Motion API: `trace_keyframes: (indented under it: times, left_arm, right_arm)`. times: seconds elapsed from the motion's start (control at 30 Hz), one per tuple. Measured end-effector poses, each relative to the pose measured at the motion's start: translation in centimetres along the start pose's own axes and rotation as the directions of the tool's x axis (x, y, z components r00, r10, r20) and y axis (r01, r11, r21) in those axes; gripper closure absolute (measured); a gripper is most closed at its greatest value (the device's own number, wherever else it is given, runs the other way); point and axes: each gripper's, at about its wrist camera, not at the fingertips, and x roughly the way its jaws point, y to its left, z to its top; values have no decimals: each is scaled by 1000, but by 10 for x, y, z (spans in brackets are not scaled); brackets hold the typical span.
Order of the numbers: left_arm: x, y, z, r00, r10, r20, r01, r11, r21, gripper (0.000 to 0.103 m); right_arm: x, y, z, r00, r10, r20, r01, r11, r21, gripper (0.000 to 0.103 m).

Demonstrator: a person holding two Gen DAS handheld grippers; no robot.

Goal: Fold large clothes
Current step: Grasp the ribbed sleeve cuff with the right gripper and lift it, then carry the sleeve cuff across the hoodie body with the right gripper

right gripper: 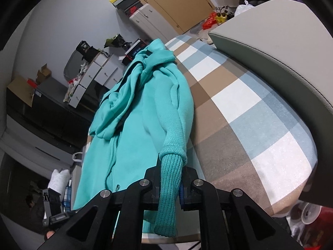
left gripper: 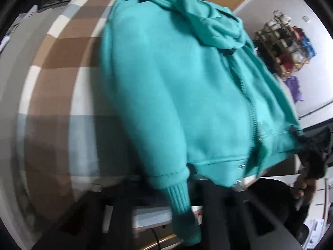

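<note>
1. The left gripper (right gripper: 53,206) is showing only at the lower left edge of the right wrist view, dark and small, under a white-gloved hand (right gripper: 59,180); whether its fingers are open or closed cannot be told, and its own camera is not showing them.
2. The right gripper (right gripper: 170,189) is clamping its black fingers (right gripper: 152,182) onto the ribbed cuff (right gripper: 169,191) of a sleeve, the cuff end hanging down past the jaws.
3. The teal hoodie (left gripper: 166,93) is lying on a bed with a checked cover (right gripper: 239,108) of brown, blue and white squares.
4. The hoodie is lying front up, its zipper (left gripper: 249,104) running down the middle and the hood (left gripper: 208,20) bunching in folds at the far end.
5. The held sleeve (right gripper: 177,112) is stretching from the shoulder along the hoodie's edge to the right gripper.
6. In the left wrist view, blurred, the hem (left gripper: 224,160) is reaching the bed's near edge and the cuff is hanging over it.
</note>
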Motion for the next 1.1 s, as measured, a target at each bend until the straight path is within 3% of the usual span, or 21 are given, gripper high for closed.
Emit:
trace_keyframes:
  times: [0.13,0.27,0.47,0.57,0.63,0.7,0.8,0.87,0.9,0.93,1.1]
  left_arm:
    - [-3,20,-2,1000,28,-10,-28,998,-52,96]
    - [-11,4,-15,989,151,5,-151,987,50,96]
    - [-33,-11,-46,995,102,15,-103,981,165,95]
    - [-31,-11,-42,995,97,12,-98,982,161,93]
    - [-21,-5,-34,997,72,-19,-69,987,144,82]
    - [-11,3,-30,999,22,-50,-17,994,106,62]
    - [-11,12,-26,999,-43,-28,44,997,56,53]
    - [-8,12,-24,997,-71,-38,73,997,41,55]
    - [-9,15,-25,996,-86,-23,87,995,40,83]
    - [-9,14,-25,997,-67,-24,68,997,47,96]
    - [-18,12,-32,998,-61,3,61,997,47,96]
  right_arm:
    - [-2,-2,1,1000,-8,9,7,1000,15,94]
    - [-6,10,-2,998,-49,-29,47,996,-79,95]
    - [-51,16,-29,998,-58,11,59,977,-207,95]
    - [-57,12,-40,999,-36,-22,30,973,-227,95]
    - [-55,9,-40,999,-33,-28,25,972,-232,95]
    - [-51,5,-37,999,-22,-47,11,978,-209,94]
    - [-46,1,-36,997,1,-78,-15,984,-180,92]
    - [-42,3,-36,995,-17,-101,-4,980,-198,92]
    - [-41,5,-37,994,-24,-103,1,977,-213,93]
    - [-42,4,-37,995,-28,-98,6,976,-218,94]
    - [-61,7,-41,999,-18,-32,8,961,-277,95]
